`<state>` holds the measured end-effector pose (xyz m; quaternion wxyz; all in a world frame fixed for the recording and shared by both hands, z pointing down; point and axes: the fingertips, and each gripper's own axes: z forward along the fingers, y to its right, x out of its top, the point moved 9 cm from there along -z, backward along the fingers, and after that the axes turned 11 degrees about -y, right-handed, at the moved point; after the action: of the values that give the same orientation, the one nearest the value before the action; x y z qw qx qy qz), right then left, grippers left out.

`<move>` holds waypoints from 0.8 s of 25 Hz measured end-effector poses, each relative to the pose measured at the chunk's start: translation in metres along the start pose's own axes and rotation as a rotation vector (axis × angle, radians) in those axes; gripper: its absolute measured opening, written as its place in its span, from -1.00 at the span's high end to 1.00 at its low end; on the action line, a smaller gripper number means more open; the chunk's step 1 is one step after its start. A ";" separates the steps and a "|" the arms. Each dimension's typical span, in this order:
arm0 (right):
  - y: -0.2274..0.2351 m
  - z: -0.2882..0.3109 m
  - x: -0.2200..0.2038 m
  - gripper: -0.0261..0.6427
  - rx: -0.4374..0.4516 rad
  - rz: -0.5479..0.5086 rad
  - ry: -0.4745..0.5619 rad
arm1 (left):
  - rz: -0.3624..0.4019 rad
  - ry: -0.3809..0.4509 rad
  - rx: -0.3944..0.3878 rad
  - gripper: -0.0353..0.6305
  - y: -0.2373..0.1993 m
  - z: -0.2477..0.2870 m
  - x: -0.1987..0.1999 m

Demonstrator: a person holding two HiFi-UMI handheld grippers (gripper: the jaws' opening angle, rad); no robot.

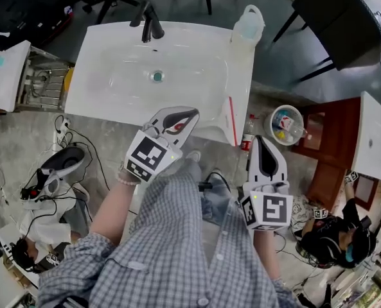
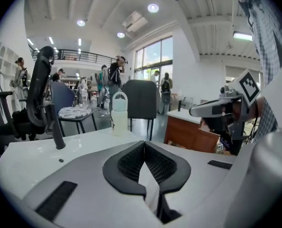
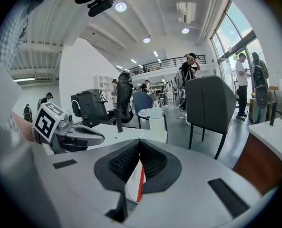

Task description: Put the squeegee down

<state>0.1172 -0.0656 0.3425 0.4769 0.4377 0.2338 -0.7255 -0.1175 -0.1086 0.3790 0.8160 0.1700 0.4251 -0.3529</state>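
At the left, over the front rim of the white basin (image 1: 94, 111), the left tool (image 1: 189, 116) is held with its jaws pressed together and nothing between them. It is judged to be finished with its load. Just to its right, the squeegee (image 1: 231, 122) is laid flat along the basin's right rim, touched by neither tool, so the setting-down is judged complete. Further right, off the basin, the right tool (image 1: 262, 142) is held with its jaws closed on nothing. A white and red strip is seen only through the gap behind its tips.
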 end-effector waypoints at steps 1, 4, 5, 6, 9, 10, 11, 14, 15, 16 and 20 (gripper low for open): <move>0.000 0.000 0.002 0.89 0.004 -0.008 0.004 | -0.007 0.021 0.007 0.87 -0.001 -0.003 0.004; -0.003 -0.001 0.008 0.89 0.011 -0.021 0.015 | -0.014 0.069 0.018 0.87 -0.001 -0.012 0.015; -0.004 -0.001 0.009 0.89 0.013 -0.025 0.019 | -0.014 0.082 0.021 0.87 0.000 -0.015 0.018; -0.003 -0.002 0.009 0.89 0.014 -0.027 0.023 | -0.014 0.094 0.023 0.87 0.001 -0.017 0.020; -0.003 -0.003 0.013 0.89 0.018 -0.032 0.038 | -0.021 0.129 0.020 0.87 0.003 -0.022 0.027; -0.004 -0.003 0.014 0.89 0.019 -0.037 0.041 | -0.024 0.141 0.017 0.88 0.004 -0.025 0.030; -0.004 -0.003 0.016 0.89 0.020 -0.042 0.044 | -0.027 0.154 0.016 0.88 0.005 -0.027 0.032; -0.006 -0.005 0.021 0.89 0.027 -0.057 0.055 | -0.032 0.188 0.019 0.88 0.009 -0.034 0.039; -0.006 -0.006 0.022 0.89 0.029 -0.060 0.058 | -0.033 0.196 0.020 0.88 0.011 -0.036 0.040; -0.007 -0.006 0.023 0.89 0.032 -0.063 0.062 | -0.034 0.203 0.022 0.88 0.014 -0.038 0.042; -0.011 -0.006 0.029 0.89 0.051 -0.086 0.079 | -0.028 0.229 0.024 0.88 0.020 -0.042 0.049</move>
<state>0.1046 -0.0704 0.3135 0.4242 0.4675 0.2523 -0.7334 -0.1078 -0.0916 0.3144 0.7549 0.2129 0.5137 -0.3477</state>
